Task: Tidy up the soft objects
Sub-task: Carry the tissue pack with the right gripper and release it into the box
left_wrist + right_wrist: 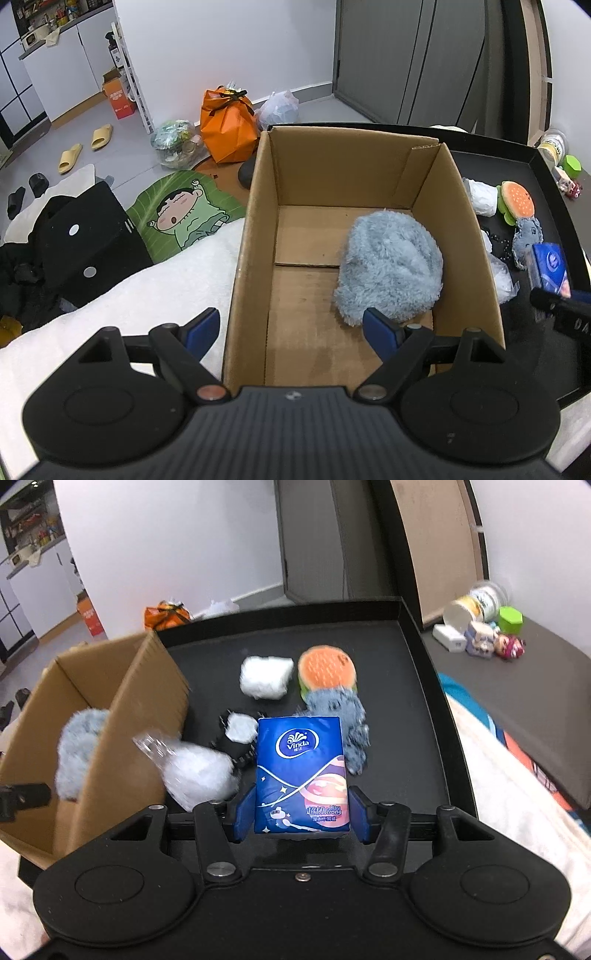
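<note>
Blue pads of my right tool [301, 818] clamp the blue tissue pack [301, 775] above the black tray [399, 709]. My left tool [291, 332] hangs spread wide and empty over the cardboard box [255, 236], where a fluffy grey-blue plush [389, 266] lies.

Home: slippers [85, 147], kitchen cabinets [55, 74]

Two close, downward-tilted wrist views along the tongs, sharing the cardboard box [258, 229] and black tray [413, 716].
</note>
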`<state>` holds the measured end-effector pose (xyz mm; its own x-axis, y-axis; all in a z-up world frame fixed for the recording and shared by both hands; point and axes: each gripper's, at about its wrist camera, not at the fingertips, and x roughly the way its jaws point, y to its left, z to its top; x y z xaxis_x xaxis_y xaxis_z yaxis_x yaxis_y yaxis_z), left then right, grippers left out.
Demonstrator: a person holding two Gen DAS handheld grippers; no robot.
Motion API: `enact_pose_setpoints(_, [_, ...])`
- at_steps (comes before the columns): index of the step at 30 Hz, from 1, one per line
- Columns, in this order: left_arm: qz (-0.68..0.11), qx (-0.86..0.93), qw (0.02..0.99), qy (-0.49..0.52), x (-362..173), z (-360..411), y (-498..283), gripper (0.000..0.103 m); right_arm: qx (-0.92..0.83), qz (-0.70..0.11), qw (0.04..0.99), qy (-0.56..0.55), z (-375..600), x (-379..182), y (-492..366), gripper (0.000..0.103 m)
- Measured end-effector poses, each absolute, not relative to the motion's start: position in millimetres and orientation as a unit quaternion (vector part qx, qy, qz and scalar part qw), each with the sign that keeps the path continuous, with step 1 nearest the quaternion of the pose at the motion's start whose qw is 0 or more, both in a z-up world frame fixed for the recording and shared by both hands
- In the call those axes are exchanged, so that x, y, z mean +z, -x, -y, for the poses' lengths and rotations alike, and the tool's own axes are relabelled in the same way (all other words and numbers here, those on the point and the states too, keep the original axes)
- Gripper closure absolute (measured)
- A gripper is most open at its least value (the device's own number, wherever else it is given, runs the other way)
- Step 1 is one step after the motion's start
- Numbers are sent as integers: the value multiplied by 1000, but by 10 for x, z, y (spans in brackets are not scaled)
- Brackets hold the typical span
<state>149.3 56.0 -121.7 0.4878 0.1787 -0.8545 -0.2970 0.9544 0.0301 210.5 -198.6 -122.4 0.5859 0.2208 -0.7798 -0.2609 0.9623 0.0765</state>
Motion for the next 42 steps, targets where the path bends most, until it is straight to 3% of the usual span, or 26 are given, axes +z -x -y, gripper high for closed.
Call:
enact_pose_setpoints(19, [-462,136,873,79,-1224,-704,-1339,25,201,-362,909,45,1467,-684,-2065,52])
enact_pose_setpoints(25, [-456,139,875,89,-1235,-791,-1302,40,225,-359,904,52,1268,-640,-2050,52])
enact_pose_setpoints(30, [-452,140,876,99,-1244,-878,-1304,58,245,-359,898,65,1102,-637,-2020,52])
enact_pose_setpoints(38, [-448,137,876,114,-1283,-908,-1306,72,274,-356,890,85,886,-610,-1990,52])
enact_pose_setpoints(42, [-447,141,875,118,-1302,-919,-1298,84,290,-368,880,75,811,-605,-2019,52])
